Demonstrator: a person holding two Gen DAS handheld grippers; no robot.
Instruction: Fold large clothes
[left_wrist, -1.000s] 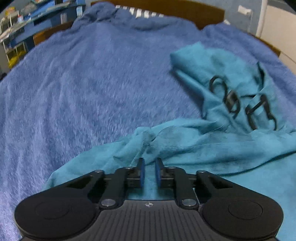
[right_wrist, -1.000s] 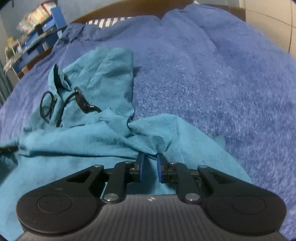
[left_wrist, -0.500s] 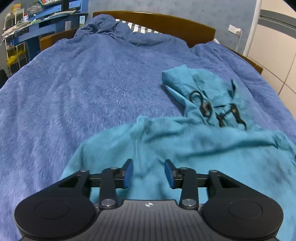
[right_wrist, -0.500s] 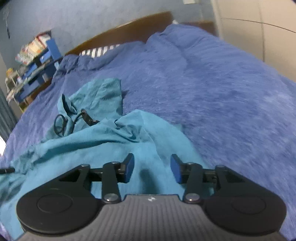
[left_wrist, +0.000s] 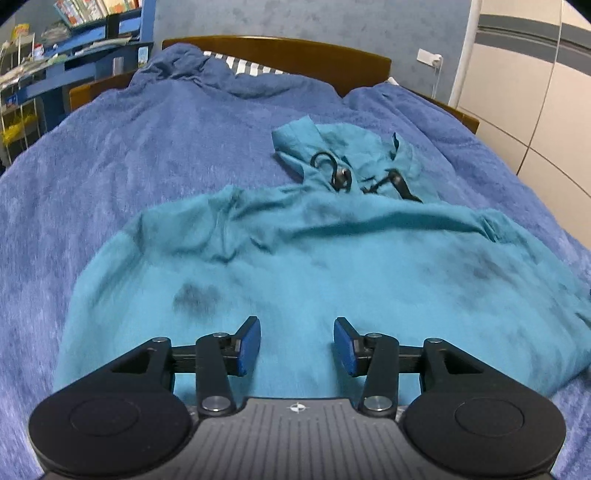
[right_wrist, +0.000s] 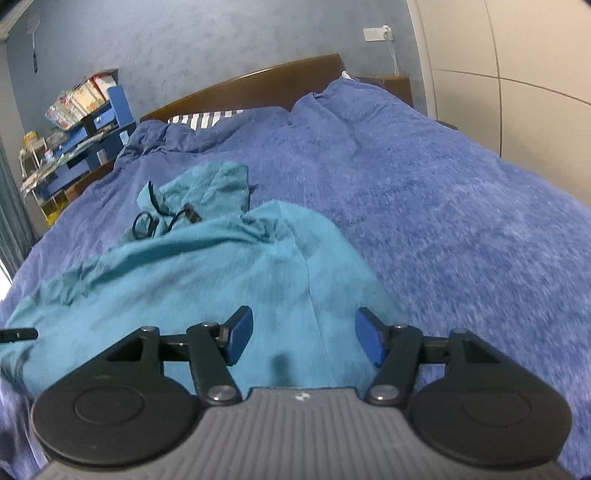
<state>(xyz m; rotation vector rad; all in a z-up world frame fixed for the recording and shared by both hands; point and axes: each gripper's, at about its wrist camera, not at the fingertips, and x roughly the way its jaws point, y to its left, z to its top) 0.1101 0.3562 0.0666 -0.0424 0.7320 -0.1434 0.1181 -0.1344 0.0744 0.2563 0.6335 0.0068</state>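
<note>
1. Both grippers have their blue-padded fingers spread wide with nothing between them: the left gripper (left_wrist: 296, 345) hangs over the near part of the hoodie (left_wrist: 332, 280), and the right gripper (right_wrist: 304, 339) over its right-hand side. Neither pad touches the cloth as far as the views show.
2. That hoodie, teal and soft-looking, lies on the bed roughly flat, its body a broad rumpled panel with a raised crease running across the chest. The hood (left_wrist: 343, 147) points toward the headboard, slightly bunched, and black drawcords (left_wrist: 332, 170) curl loosely on it.
3. My reading is that the body has been laid out as a base for folding, and the empty, parted fingers suit picking a fresh hold, probably an edge or a sleeve; which one I cannot tell.
4. Sleeves are hard to make out; the cloth along the left edge seems tucked or doubled, but blur hides the detail.
5. Dark smudges mottle the fabric, likely brushed nap or shadow.
6. Beneath it spreads a fuzzy blue blanket (right_wrist: 443, 192), thick and grippy-looking, so the garment should stay put when tugged.
7. Farther out stand a brown wooden headboard (left_wrist: 295, 55), a striped pillow (left_wrist: 247, 66) peeking out, and cluttered blue shelves (right_wrist: 85, 122).
</note>
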